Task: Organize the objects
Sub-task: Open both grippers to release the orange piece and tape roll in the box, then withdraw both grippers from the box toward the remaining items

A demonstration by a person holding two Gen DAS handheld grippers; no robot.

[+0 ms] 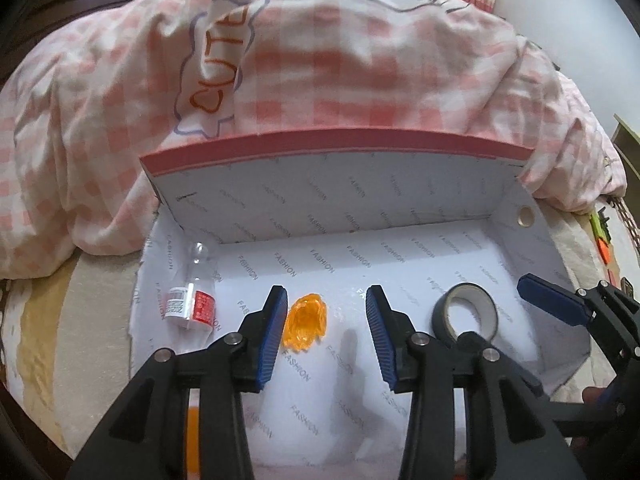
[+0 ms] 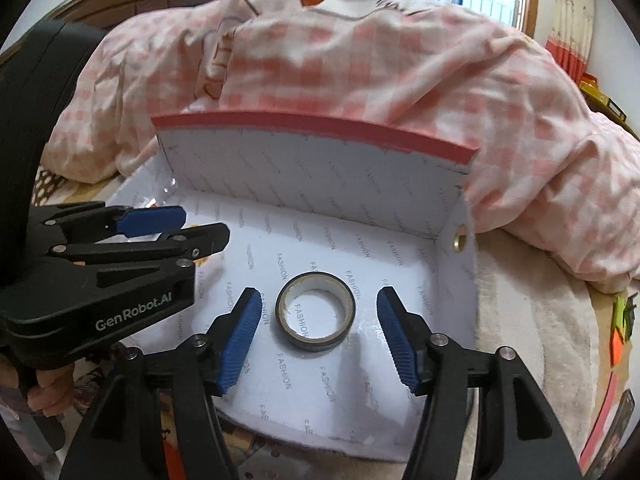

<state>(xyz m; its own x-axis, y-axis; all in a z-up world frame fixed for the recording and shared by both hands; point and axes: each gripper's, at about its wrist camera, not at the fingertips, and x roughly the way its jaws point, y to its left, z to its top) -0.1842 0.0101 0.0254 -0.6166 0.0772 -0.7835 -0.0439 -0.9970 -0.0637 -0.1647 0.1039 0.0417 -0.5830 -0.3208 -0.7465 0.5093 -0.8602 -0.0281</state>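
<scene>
**Both grippers held over the open box**

A white box [image 1: 400, 208] printed with "FASHION", its red-edged lid stood up at the back, was seen lying on a bed against a pink checked quilt [image 1: 360, 60]. Three things were noted on its floor: a small clear bottle [image 1: 192, 300] with a red and white label, laid on its side at the left; an orange translucent piece [image 1: 306, 320] near the middle; a roll of tape [image 2: 316, 312], lying flat, at the right.

The left gripper [image 1: 326, 332] was held wide apart, nothing gripped; the orange piece was seen just beside its left finger. The right gripper [image 2: 318, 336] was likewise spread wide, the tape roll framed between its fingers, untouched.
</scene>
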